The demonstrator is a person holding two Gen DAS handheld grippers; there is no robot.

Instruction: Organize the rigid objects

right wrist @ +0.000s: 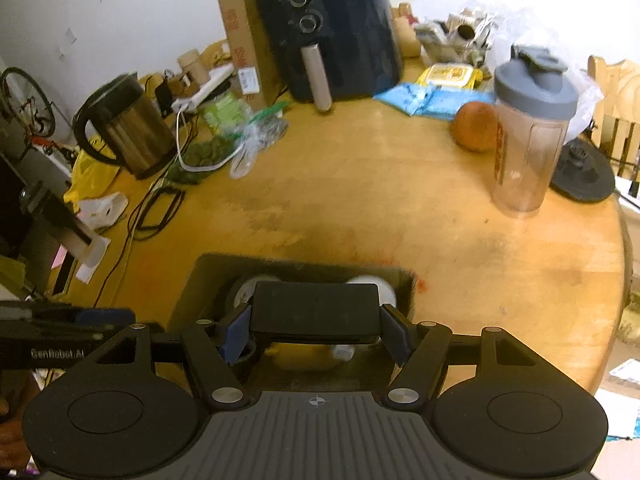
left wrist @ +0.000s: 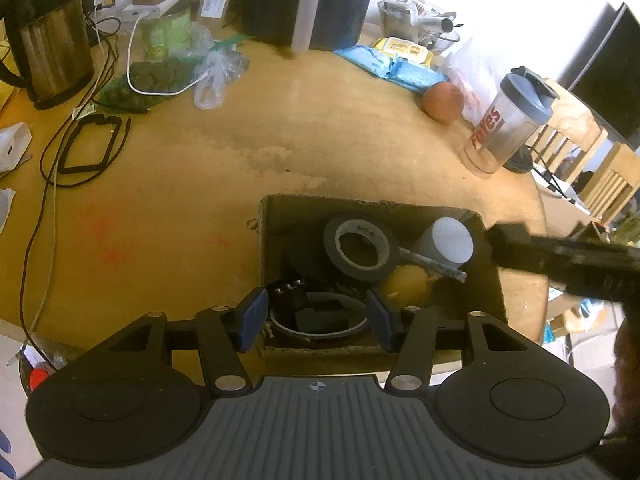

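Observation:
An open cardboard box (left wrist: 360,201) sits on the wooden table near its front edge. Inside lie a black tape roll (left wrist: 332,240), a white cylinder (left wrist: 448,240), a yellow rounded object (left wrist: 404,284), a thin stick and a dark round ring (left wrist: 316,334). My left gripper (left wrist: 316,300) hangs open over the box's near end. The ring lies below the gap and the pads (left wrist: 254,312) touch nothing. My right gripper (right wrist: 316,318) is shut on a black rectangular block (right wrist: 316,304), held just above the same box (right wrist: 208,268).
Around the back of the table stand a steel kettle (left wrist: 48,40), a dark air fryer (left wrist: 316,0), a shaker bottle (left wrist: 508,120) and an orange fruit (left wrist: 442,100). Cables and a black frame (left wrist: 92,148) lie at the left. The table edge curves close on the right.

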